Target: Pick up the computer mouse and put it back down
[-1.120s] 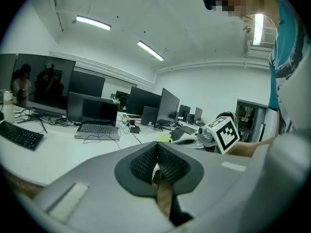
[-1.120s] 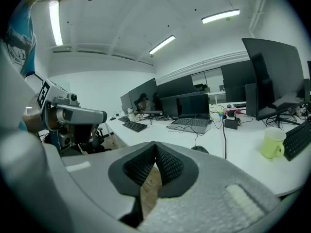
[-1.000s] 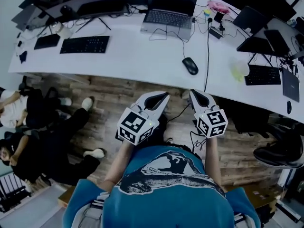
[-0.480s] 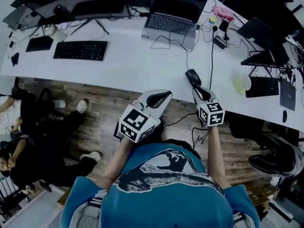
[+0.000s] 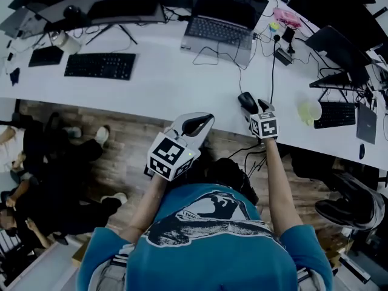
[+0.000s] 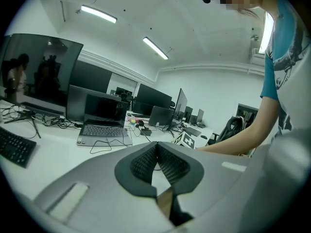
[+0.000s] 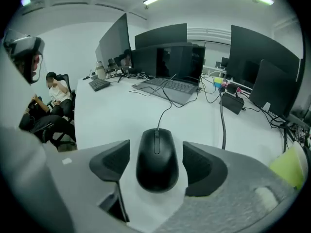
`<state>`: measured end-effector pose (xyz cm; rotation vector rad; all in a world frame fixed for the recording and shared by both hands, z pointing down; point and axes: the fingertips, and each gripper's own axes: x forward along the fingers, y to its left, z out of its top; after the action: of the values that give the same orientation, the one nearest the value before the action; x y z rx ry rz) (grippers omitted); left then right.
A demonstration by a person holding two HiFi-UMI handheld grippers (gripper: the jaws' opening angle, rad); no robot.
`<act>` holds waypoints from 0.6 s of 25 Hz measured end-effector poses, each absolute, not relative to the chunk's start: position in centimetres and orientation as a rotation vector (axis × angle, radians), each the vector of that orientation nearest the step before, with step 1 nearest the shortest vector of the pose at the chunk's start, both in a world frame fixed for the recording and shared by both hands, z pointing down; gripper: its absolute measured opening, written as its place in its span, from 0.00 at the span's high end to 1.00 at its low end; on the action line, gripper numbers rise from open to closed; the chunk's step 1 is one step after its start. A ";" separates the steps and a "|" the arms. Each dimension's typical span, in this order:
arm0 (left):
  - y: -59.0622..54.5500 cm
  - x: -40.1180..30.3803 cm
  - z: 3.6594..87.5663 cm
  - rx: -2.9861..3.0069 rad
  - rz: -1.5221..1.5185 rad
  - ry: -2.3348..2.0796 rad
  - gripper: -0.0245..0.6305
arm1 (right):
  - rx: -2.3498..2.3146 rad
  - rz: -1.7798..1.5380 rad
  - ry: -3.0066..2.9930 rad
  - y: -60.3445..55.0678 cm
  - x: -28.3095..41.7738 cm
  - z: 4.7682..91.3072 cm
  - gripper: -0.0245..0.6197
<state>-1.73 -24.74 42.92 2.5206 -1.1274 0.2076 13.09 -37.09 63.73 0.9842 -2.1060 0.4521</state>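
Your right gripper (image 5: 257,108) is opening up, jaws wide either side of the black mouse (image 7: 156,160), pads clear of it. The mouse sits near the white desk's (image 5: 170,83) near edge. Your left gripper (image 6: 156,147) is closed tight on nothing.

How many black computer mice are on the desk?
1 certain: the black wired computer mouse sits between the right gripper's opening jaws. A dark oval at the desk's right end may be another.

Long white desk (image 5: 163,96) in front of me, dark monitors (image 5: 121,8) lined along its far edge. Wood-plank floor (image 5: 133,156) below its near edge. White walls (image 6: 214,89), white ceiling (image 6: 194,23), strip lights (image 6: 155,48). Black office chair (image 6: 232,128) further off.
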 end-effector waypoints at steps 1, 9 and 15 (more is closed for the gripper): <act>-24.7 -1.7 43.1 2.515 0.213 -1.131 0.94 | 0.973 0.466 -2.096 -37.4 13.1 64.3 0.43; -24.9 -1.8 44.1 2.418 0.222 -1.254 0.94 | 0.922 0.524 -2.109 -37.8 12.4 66.8 0.42; -25.3 -1.3 44.0 2.328 0.182 -1.376 0.94 | 0.917 0.506 -2.150 -37.8 12.9 66.7 0.49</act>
<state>-1.27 -25.29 44.02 2.3279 -1.3757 0.1824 12.91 -37.83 66.75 0.9171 -2.1504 0.5065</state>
